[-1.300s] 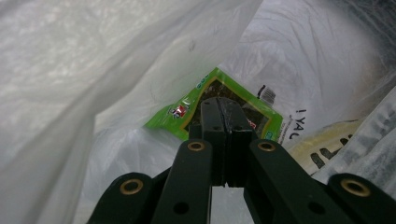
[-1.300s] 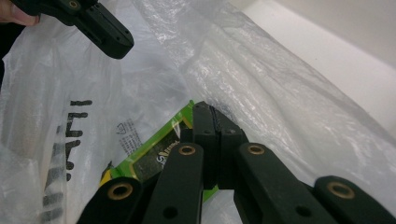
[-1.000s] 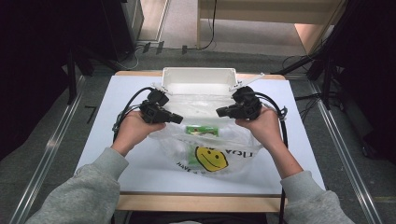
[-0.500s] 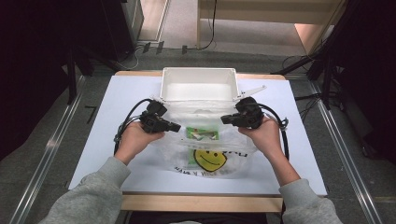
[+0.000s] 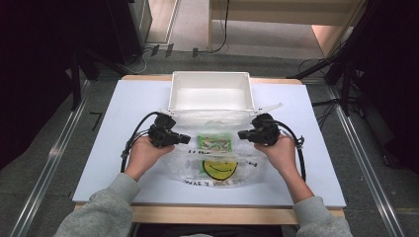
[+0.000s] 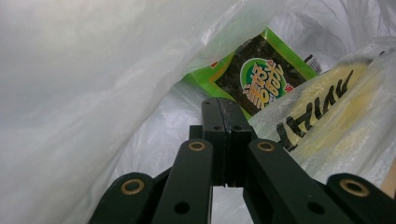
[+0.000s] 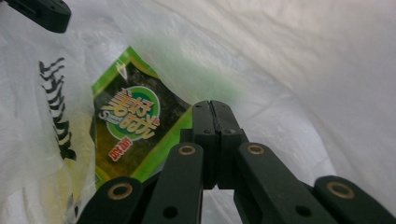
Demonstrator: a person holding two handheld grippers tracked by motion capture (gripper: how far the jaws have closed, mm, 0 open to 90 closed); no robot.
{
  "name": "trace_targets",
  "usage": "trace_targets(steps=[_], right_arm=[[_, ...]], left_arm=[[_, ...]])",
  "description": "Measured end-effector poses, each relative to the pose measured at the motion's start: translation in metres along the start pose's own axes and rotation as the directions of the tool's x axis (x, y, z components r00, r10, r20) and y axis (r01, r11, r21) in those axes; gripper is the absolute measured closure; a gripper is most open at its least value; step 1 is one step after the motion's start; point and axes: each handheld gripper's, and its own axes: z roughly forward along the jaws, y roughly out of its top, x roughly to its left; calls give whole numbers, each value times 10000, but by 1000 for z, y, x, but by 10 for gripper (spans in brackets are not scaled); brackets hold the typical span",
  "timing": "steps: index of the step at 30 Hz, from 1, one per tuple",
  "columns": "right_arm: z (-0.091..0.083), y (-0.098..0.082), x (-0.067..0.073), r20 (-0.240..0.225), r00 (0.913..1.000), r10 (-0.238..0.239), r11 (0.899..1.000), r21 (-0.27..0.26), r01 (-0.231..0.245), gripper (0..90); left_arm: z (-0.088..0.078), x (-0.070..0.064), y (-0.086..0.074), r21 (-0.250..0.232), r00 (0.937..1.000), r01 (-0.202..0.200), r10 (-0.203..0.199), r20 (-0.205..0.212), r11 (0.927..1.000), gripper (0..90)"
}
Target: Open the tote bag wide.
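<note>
High view: clear plastic bag (image 5: pixel 217 153) lies flat on the white worktop (image 5: pixel 113 113), yellow smiley print on its near half, mouth end toward the white bin (image 5: pixel 210 94) at the far edge. Green snack packet (image 5: pixel 214 143) sits inside the bag, about centre, between the two grippers. Left gripper (image 5: pixel 184 139) is at the bag's left side, tips pointing inward toward the packet. Right gripper (image 5: pixel 243 134) mirrors it at the bag's right side. A hand wraps each gripper body; cables loop off to the outside.

Left gripper view: left gripper (image 6: pixel 226 109) has its fingers pressed together, no gap. Film surrounds them; whether any is pinched between them I cannot tell. Packet (image 6: pixel 261 77) is just past the tips, up and to the right, seen through the bag (image 6: pixel 93 93). Yellow print with black lettering is on the film to the right.

Right gripper view: right gripper (image 7: pixel 212 109) also has its fingers together, same doubt about pinched film. Packet (image 7: pixel 133 126) lies just left of the tips, inside the bag (image 7: pixel 303 70). Black lettering at the left edge. Dark tip of the other gripper (image 7: pixel 44 14) shows top left.
</note>
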Motion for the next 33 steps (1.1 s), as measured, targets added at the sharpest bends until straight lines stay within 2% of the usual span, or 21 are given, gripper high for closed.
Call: trace_targets(steps=[8,11,15,19,23,27,33], right_arm=[[9,-13,-4,205,9994,264,9996,-34,-263,900],[14,-19,-8,284,9985,470,9989,-6,-470,900],[17,-23,-10,374,9975,596,9982,83,-600,900],[20,-29,-11,549,9964,647,9978,97,-653,900],[20,-38,-12,741,9951,656,9976,174,-671,900],[22,-44,-11,803,9937,779,9963,307,-806,900],[22,-53,-13,960,9899,1047,9935,337,-1084,900]], left_arm=[[7,4,-12,-173,9998,192,-194,-106,9997,900],[9,5,-16,-326,9998,138,-143,-141,9994,900],[11,4,-21,-298,9993,73,-84,-372,9995,900],[14,8,-30,-150,9989,305,-310,-361,9994,900],[13,13,-38,-286,9969,662,-674,-418,9974,900],[12,16,-42,-161,9961,748,-755,-464,9971,900],[7,26,-49,-220,9895,1289,-1300,-631,9914,900]])
